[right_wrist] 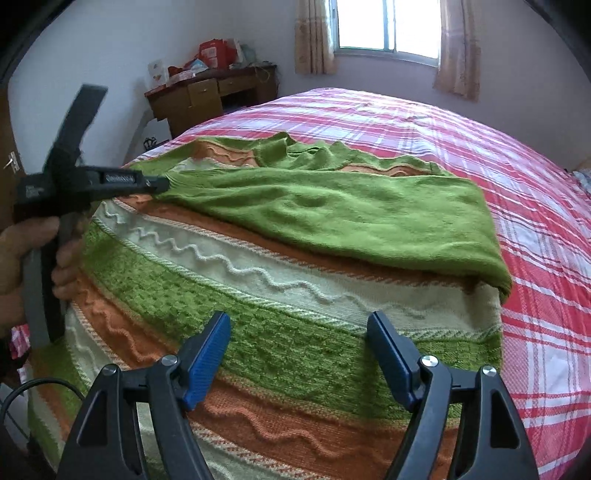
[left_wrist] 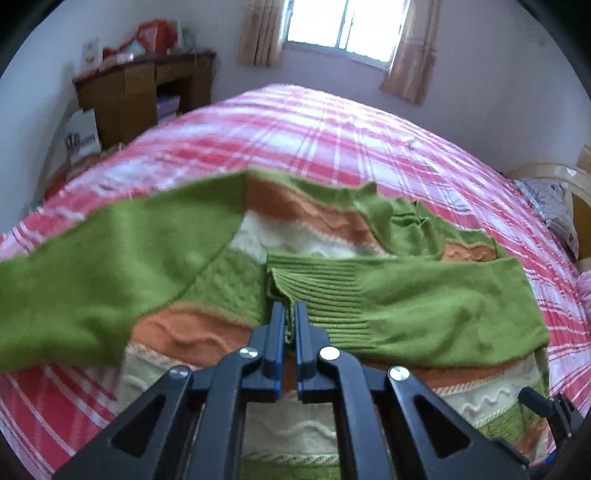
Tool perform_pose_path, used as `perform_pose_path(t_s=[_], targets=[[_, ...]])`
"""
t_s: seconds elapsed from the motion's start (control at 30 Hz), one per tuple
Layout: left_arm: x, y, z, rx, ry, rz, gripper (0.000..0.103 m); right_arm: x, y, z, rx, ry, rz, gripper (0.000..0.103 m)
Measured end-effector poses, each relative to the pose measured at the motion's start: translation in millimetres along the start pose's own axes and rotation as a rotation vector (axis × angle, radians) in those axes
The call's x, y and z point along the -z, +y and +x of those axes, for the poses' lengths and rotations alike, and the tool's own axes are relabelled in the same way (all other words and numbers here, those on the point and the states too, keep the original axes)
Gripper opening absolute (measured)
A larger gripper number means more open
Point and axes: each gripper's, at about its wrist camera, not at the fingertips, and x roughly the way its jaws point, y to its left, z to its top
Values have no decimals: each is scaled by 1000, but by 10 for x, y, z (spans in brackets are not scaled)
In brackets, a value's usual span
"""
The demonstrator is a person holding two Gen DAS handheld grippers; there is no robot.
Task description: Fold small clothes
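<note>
A knitted sweater [right_wrist: 280, 332] with green, orange and cream stripes lies spread on the bed. Its right sleeve [left_wrist: 424, 302] is folded across the body, and the other sleeve [left_wrist: 96, 269] stretches out to the left. My left gripper [left_wrist: 290, 314] is shut on the ribbed green cuff [left_wrist: 314, 284] of the folded sleeve. In the right wrist view the left gripper [right_wrist: 159, 182] pinches the same cuff at the left, held by a hand [right_wrist: 26, 254]. My right gripper [right_wrist: 299, 325] hangs open just above the green band of the sweater's body, with nothing between its fingers.
The bed carries a pink and red plaid cover [right_wrist: 498, 158] with bare room to the right. A wooden desk [right_wrist: 207, 99] with clutter stands at the back left. A curtained window [right_wrist: 388, 26] fills the far wall. A chair with cloth [left_wrist: 554, 199] stands at the right.
</note>
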Motion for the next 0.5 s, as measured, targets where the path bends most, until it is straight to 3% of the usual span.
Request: perform_pose_path(t_s=[0.07, 0.2, 0.27, 0.37, 0.43, 0.5], targets=[[41, -17, -14, -35, -16, 20, 5, -86, -95, -86, -30, -22, 49, 77], [65, 85, -51, -15, -43, -35, 5, -395, -465, -210, -16, -79, 168, 77], [69, 124, -14, -13, -23, -51, 5, -552, -680, -53, 33, -38, 190, 77], [87, 138, -37, -19, -34, -61, 6, -554, -1016, 340, 84, 92, 268, 78], [98, 192, -27, -19, -32, -87, 10, -553, -1020, 376, 93, 75, 240, 78], [111, 226, -27, -11, -30, -102, 13, -624, -909, 354, 130, 127, 216, 78]])
